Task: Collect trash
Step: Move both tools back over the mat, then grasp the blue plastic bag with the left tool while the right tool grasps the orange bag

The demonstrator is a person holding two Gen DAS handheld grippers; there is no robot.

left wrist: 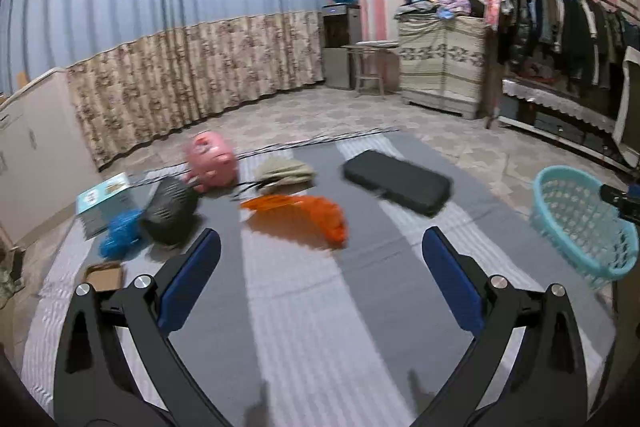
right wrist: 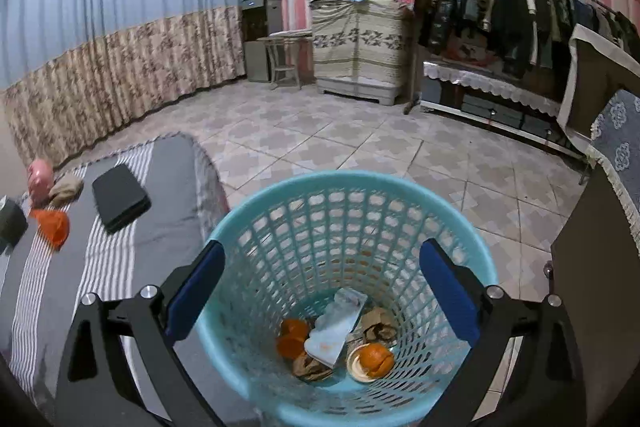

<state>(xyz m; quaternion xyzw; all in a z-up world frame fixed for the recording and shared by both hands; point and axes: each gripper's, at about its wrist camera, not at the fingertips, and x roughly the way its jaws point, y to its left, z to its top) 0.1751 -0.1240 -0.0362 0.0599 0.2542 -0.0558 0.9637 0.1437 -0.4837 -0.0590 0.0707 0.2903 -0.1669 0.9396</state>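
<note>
The left gripper (left wrist: 321,259) hovered over the grey-and-white striped bed (left wrist: 312,311), its blue-padded jaws spread wide with nothing between them. Ahead of it, toward the far edge of the bed, lay an orange crumpled plastic bag (left wrist: 304,217), a beige folded cloth (left wrist: 285,171), a pink rounded plastic container (left wrist: 211,161), a dark grey perforated dome-shaped item (left wrist: 170,213), a blue crumpled piece (left wrist: 120,233) and a light blue printed carton (left wrist: 105,199). A black flat rectangular case (left wrist: 397,181) rested toward the far right corner of the bed. A small open brown cardboard box (left wrist: 105,275) lay near the left edge.

The right gripper (right wrist: 322,281) was positioned above the turquoise perforated plastic waste basket (right wrist: 460,227), which stood on the tiled floor (right wrist: 360,143) just beside the right edge of the bed. Its jaws were released, fully apart and empty. Collected trash lay at the bottom of the basket: orange peel pieces (right wrist: 293,337), a pale crumpled wrapper (right wrist: 338,323), brown crumpled paper (right wrist: 378,325) and an orange peel in a small white cup (right wrist: 370,361).
</note>
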